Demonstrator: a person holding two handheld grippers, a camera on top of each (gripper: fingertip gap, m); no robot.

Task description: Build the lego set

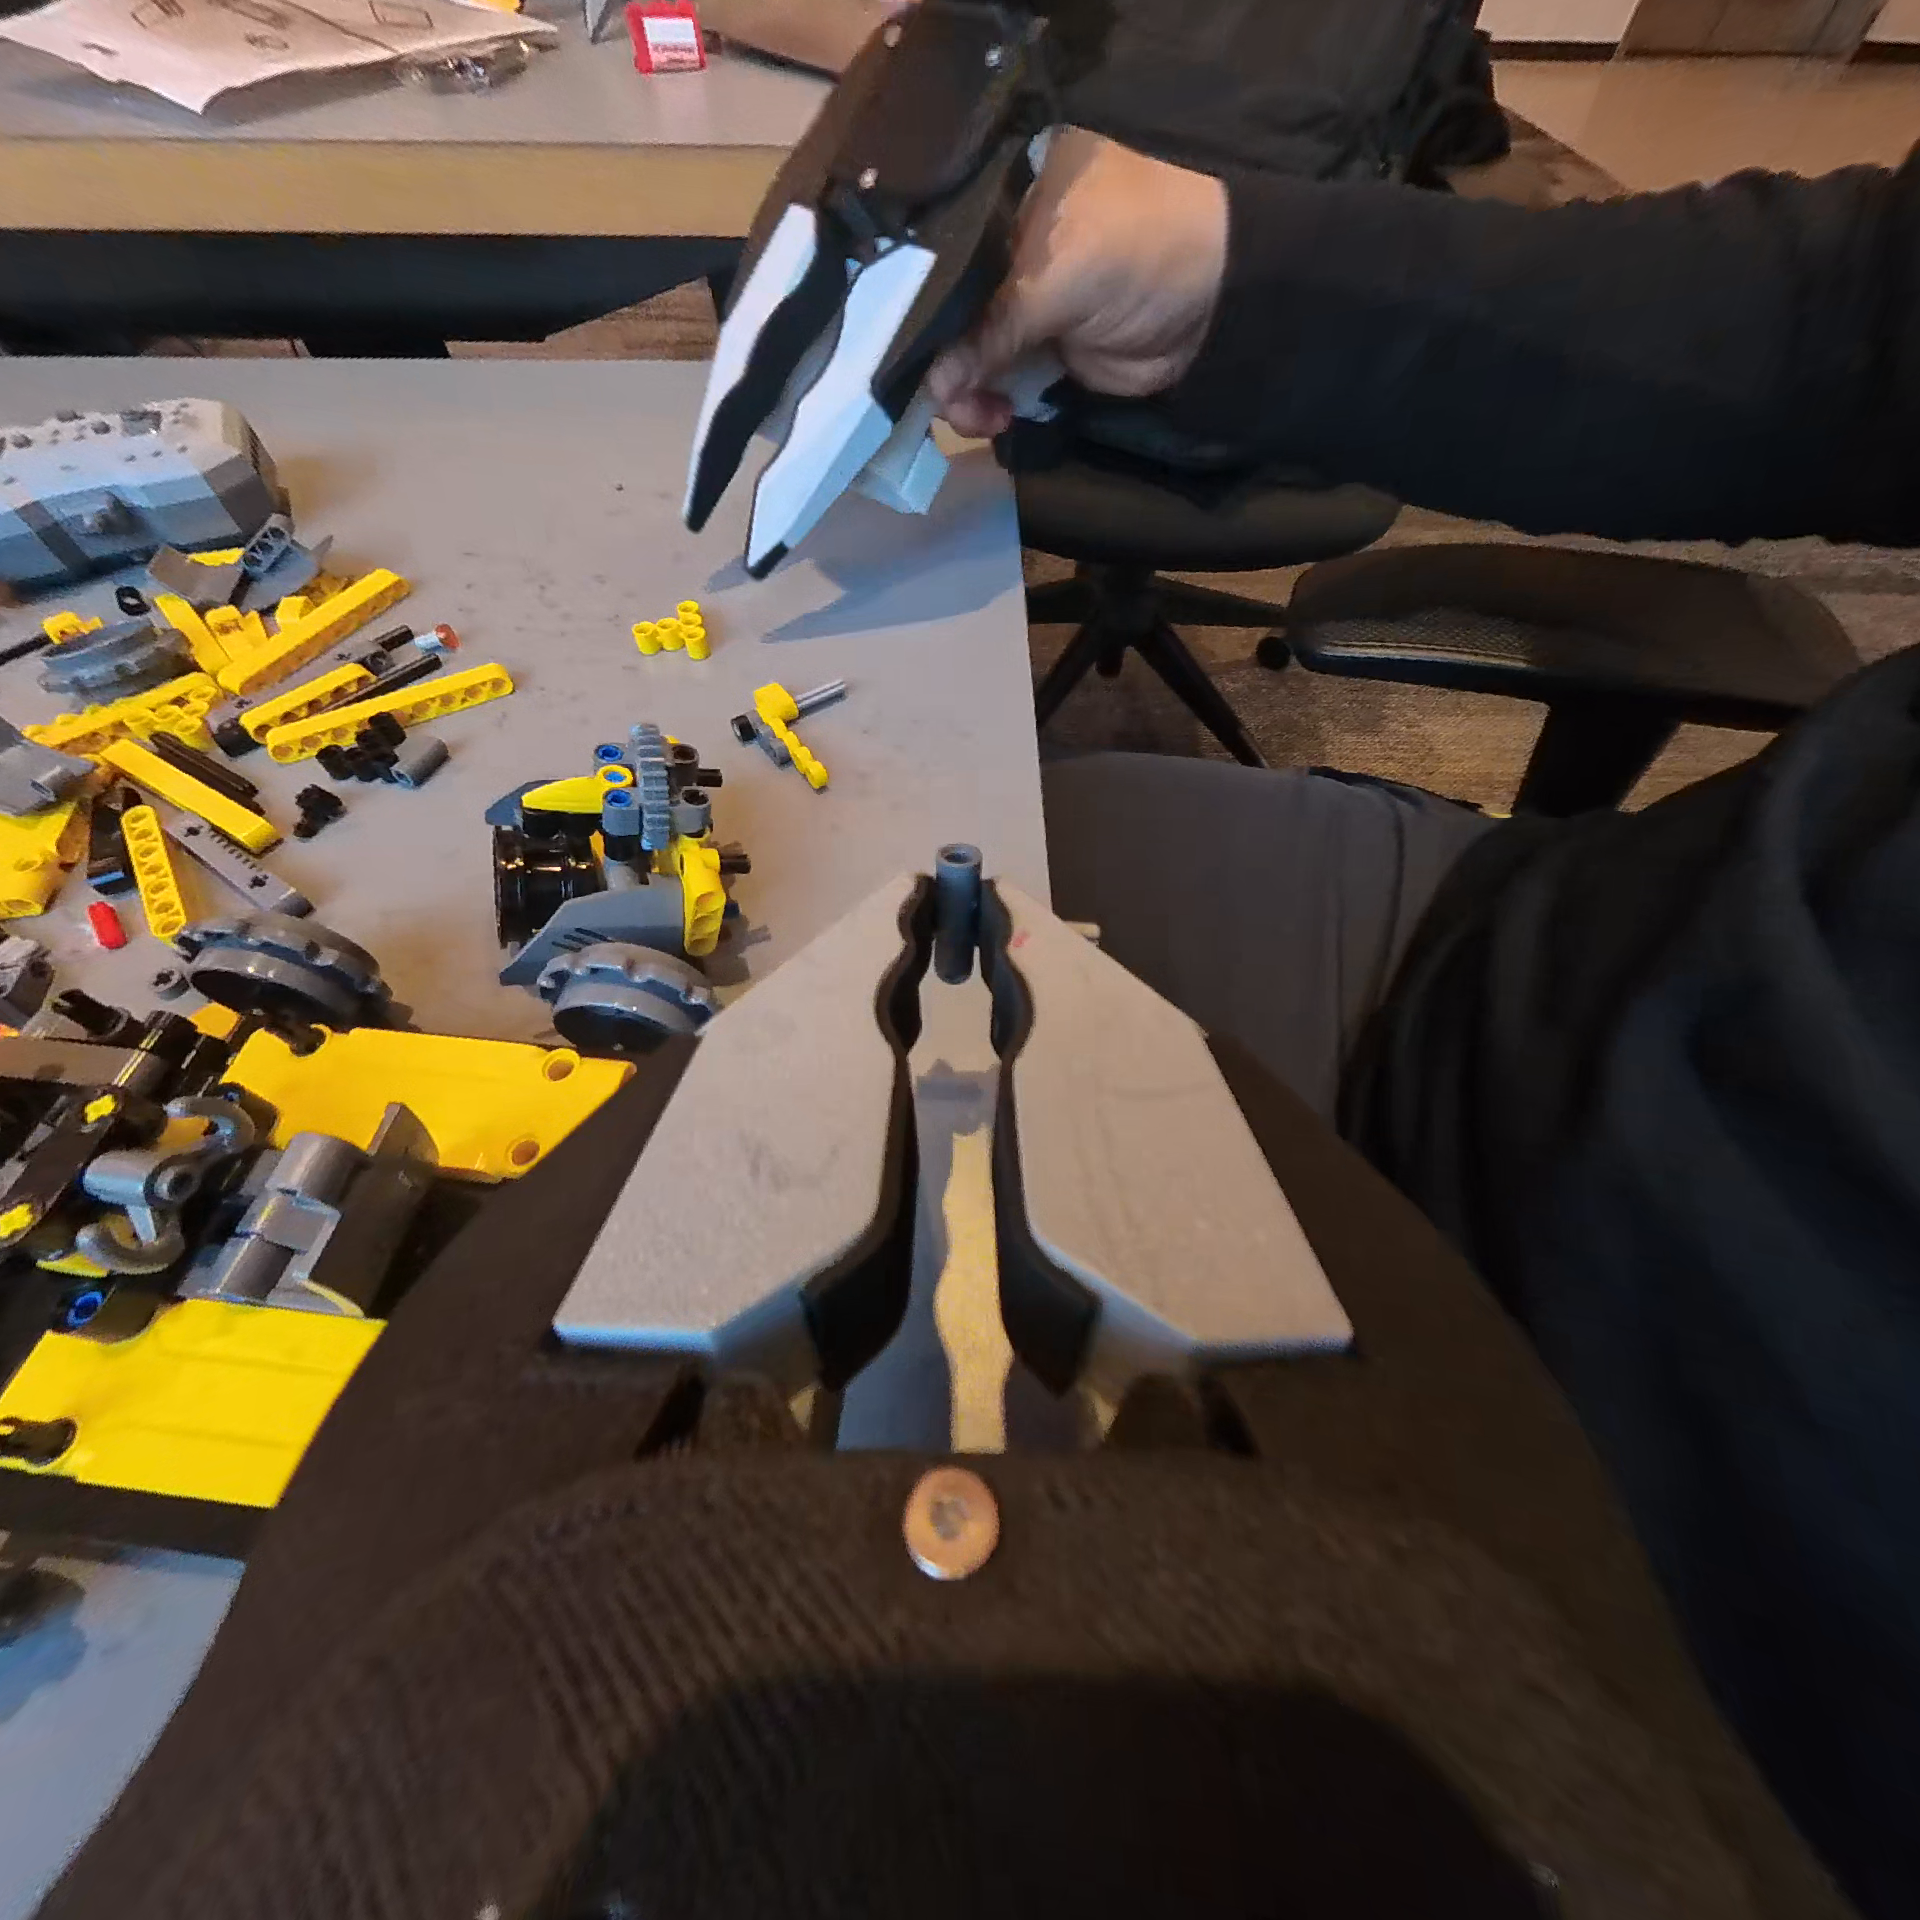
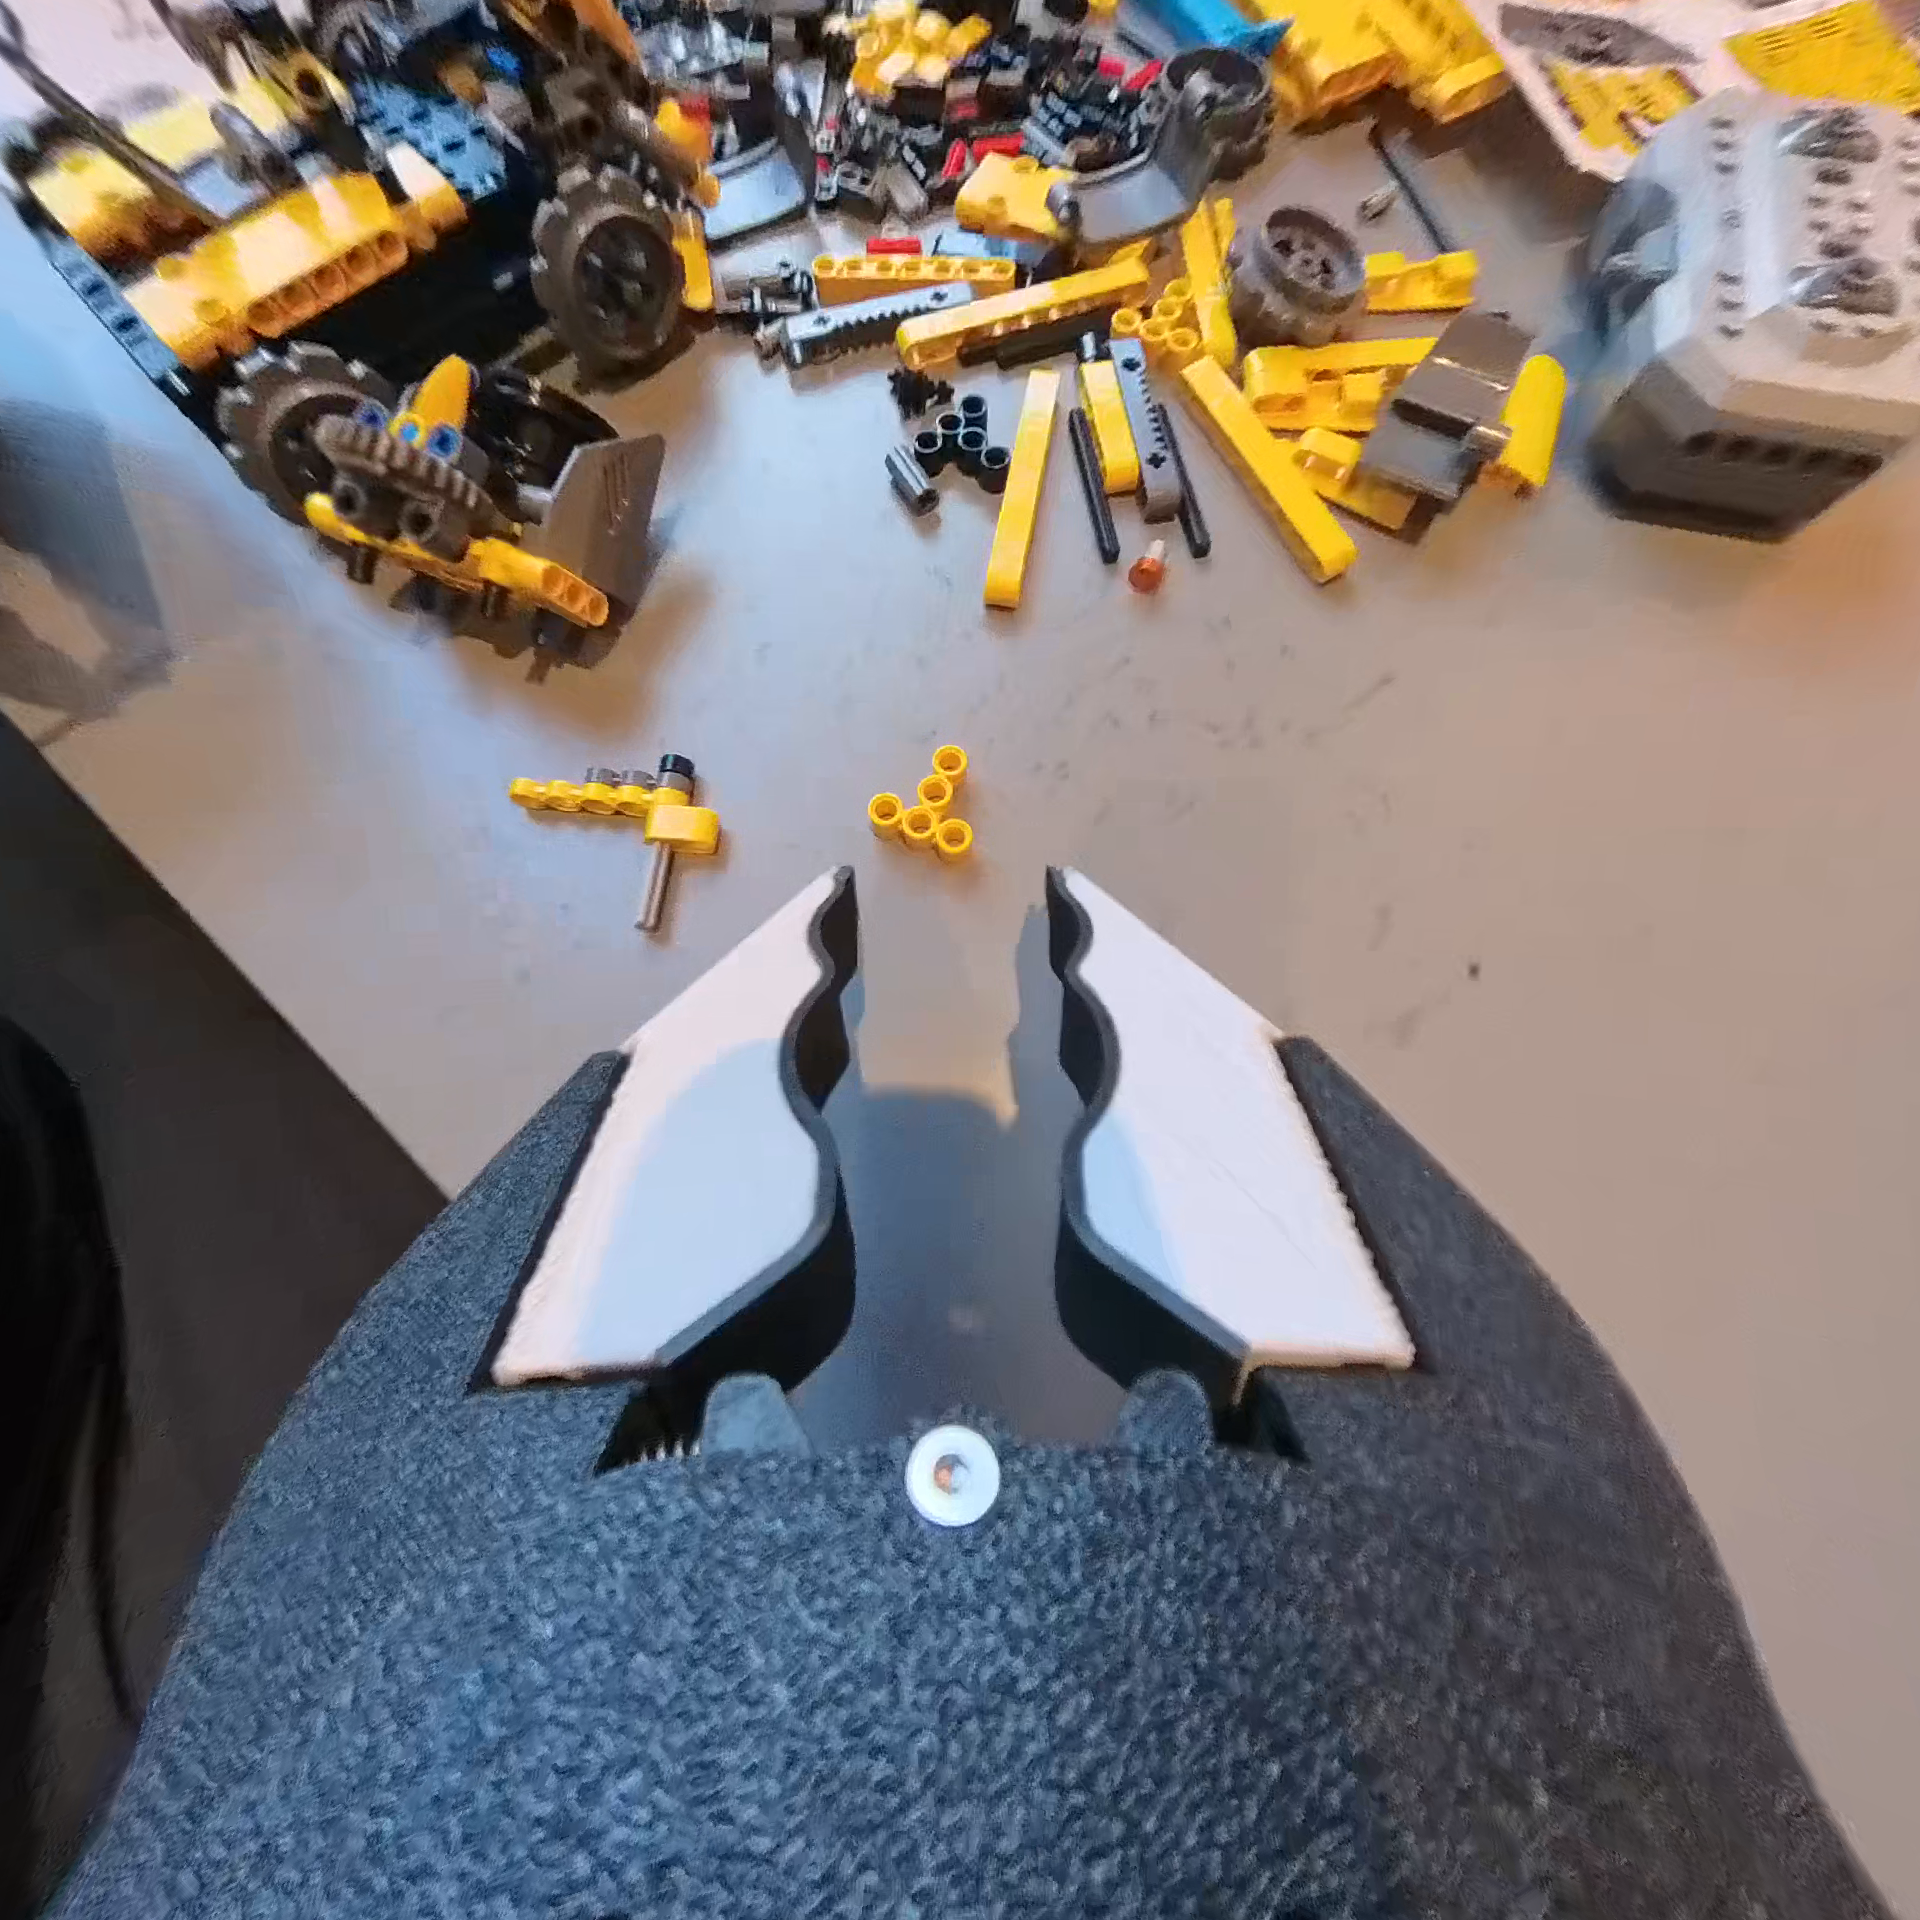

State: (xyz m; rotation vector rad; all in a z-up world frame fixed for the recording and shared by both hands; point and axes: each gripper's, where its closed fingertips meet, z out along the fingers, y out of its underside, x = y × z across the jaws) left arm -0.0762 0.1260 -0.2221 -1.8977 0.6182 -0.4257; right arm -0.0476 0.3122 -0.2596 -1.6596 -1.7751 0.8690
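Closest to me, my left gripper point(image 1: 956, 914) is clamped on a small dark grey peg point(image 1: 956, 912), held over the near right edge of the grey table point(image 1: 520, 499). My right gripper point(image 2: 951, 894) hangs spread and empty just short of a little yellow connector point(image 2: 925, 805). One part-built yellow assembly point(image 1: 613, 831) stands left; loose beams point(image 2: 1143, 416) are scattered beyond. Office chair point(image 1: 1455, 644) and carpet lie to the right.

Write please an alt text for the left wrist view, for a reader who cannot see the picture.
The left gripper is shut on a small dark grey tube, held past the edge of a grey table. Yellow, grey and black building-toy parts lie scattered on the table. Above it, a hand holds the right gripper, its jaws open.
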